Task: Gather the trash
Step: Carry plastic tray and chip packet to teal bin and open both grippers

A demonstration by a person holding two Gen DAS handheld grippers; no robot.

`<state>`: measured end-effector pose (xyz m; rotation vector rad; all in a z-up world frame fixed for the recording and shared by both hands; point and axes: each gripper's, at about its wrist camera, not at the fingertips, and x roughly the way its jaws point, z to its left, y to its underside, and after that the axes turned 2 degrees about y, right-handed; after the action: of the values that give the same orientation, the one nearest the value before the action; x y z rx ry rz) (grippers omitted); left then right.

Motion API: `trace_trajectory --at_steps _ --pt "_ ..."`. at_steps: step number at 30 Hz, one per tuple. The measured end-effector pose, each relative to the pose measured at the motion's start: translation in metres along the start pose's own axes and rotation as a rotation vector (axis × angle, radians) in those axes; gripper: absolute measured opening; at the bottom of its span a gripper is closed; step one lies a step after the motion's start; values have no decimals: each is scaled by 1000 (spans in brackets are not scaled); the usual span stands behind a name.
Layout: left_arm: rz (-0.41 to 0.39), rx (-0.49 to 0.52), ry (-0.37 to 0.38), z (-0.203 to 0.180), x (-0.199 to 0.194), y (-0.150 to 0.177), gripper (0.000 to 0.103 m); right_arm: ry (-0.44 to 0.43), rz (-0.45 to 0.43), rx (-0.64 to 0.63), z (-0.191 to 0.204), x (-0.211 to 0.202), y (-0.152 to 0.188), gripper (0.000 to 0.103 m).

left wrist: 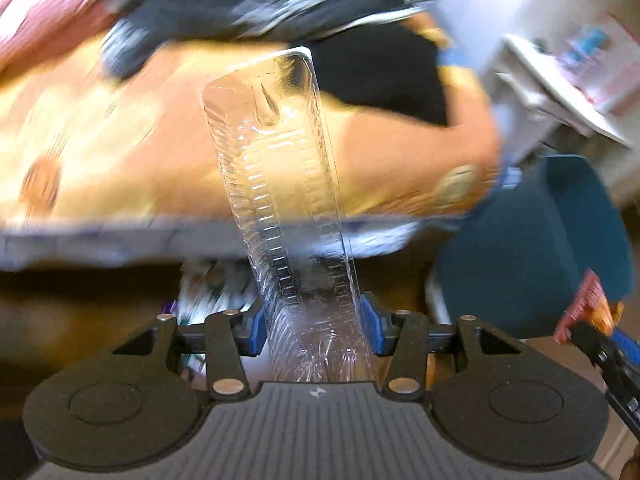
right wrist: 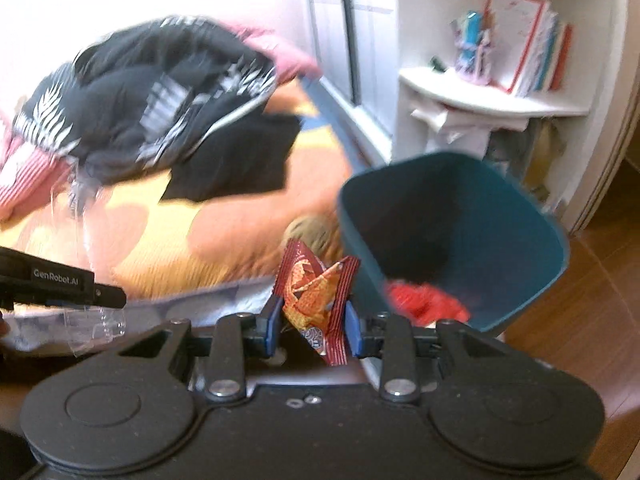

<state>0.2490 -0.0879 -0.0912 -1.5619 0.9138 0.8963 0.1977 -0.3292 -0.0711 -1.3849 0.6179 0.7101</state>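
Left wrist view: left gripper [left wrist: 314,330] clamped with both blue pads [left wrist: 253,330] on the lower end of a clear ribbed plastic tray [left wrist: 276,184], held upright and leaning slightly left, its top end in front of the orange-and-yellow bedcover [left wrist: 120,152]. Bed edge [left wrist: 100,240] running across the frame just beyond the fingertips, much blurred. Dark patterned clothing [left wrist: 240,4] heaped at the far side of the bed, a black cloth [left wrist: 380,80] beside it. Teal bin [left wrist: 520,240] to the right, close against the bed corner, with white shelves [left wrist: 560,80] behind it. At the far right edge, the right gripper [left wrist: 588,328] carrying a red wrapper [left wrist: 584,304], near the bin's side.

Right wrist view: right gripper [right wrist: 311,322] closed narrow on the crumpled red-and-orange snack wrapper [right wrist: 316,296], gripped at mid-height, its top sticking up above the pads. Open mouth of the teal bin [right wrist: 552,248] just ahead and to the right, rim unobstructed, something red [right wrist: 428,302] already lying inside. Bare wooden floor [right wrist: 580,320] to the right of the bin. Left gripper [right wrist: 100,300] entering at the left edge with the clear tray [right wrist: 92,326] beneath it, well apart from the bin. Bedcover [right wrist: 160,240] and clothing [right wrist: 140,92] behind; bookshelf [right wrist: 500,104] tight behind the bin.
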Motion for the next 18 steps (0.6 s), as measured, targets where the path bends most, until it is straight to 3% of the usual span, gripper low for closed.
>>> trace_trajectory --at_steps 8,18 --pt "-78 297 80 -124 -19 -44 46 85 -15 94 -66 8 -20 32" --pt "-11 452 175 -241 28 -69 46 114 51 146 -110 39 -14 32"
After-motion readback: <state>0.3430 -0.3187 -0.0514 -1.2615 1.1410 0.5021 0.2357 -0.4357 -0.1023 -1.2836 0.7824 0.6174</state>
